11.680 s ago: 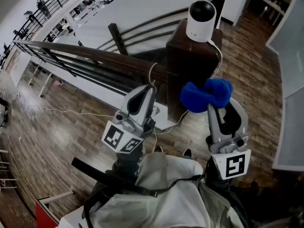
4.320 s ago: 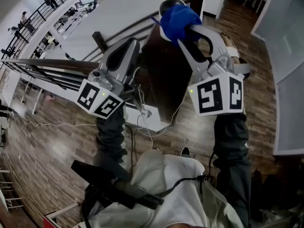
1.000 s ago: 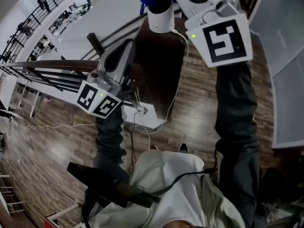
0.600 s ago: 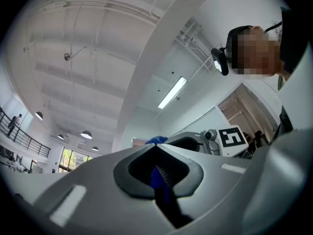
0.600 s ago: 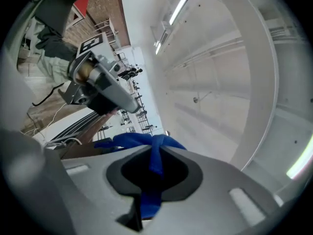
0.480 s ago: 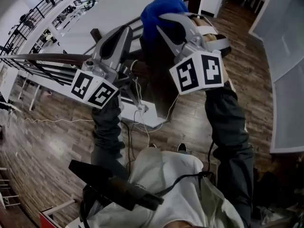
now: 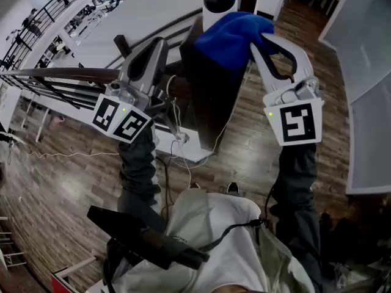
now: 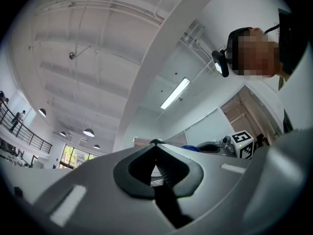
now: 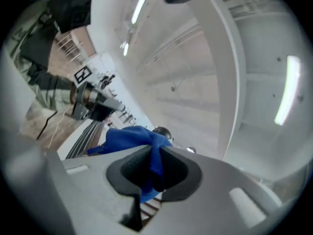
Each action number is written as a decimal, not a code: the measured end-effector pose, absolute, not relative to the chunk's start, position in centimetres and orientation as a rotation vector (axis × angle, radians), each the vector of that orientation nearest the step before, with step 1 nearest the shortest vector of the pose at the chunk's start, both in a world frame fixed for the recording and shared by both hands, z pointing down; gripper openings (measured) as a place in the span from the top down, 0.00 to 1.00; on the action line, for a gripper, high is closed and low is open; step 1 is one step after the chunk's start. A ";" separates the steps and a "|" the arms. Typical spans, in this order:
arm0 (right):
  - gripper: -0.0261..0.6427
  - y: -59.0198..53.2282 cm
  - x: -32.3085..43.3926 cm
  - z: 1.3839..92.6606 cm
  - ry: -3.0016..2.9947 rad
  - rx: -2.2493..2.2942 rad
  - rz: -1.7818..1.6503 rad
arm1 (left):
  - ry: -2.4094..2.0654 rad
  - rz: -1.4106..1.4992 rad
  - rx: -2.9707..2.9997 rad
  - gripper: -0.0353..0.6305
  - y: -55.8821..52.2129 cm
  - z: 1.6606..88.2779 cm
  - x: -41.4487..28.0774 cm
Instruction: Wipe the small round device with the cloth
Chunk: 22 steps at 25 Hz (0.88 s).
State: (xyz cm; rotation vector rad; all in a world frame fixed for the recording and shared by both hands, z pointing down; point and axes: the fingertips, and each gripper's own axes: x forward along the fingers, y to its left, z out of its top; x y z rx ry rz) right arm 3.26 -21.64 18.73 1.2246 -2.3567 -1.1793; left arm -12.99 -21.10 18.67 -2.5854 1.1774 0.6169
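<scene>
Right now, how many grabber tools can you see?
2. The left gripper is near the railing, jaws shut and empty; the right gripper, beside the small round device, grips the blue cloth.

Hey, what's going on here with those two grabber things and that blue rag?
A person holds a claw tool in each hand. The right claw is shut on a blue cloth, which hangs right beside the lower part of the small round device standing on a dark wooden post. The left claw is shut and empty, off to the side by the railing.
</scene>
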 end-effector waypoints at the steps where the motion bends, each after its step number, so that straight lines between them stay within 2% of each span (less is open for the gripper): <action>1: 0.89 -21.3 4.2 18.6 -2.460 1.288 -1.115 | 1.173 0.620 -2.591 0.97 -20.9 18.8 -12.8; 5: 0.89 -19.1 6.6 18.6 -2.707 1.431 -1.042 | 1.145 0.631 -2.613 0.97 -19.8 19.3 -11.7; 22: 0.89 -16.2 6.7 22.2 -2.813 1.453 -0.887 | 1.189 0.675 -2.671 0.97 -16.4 22.6 -9.6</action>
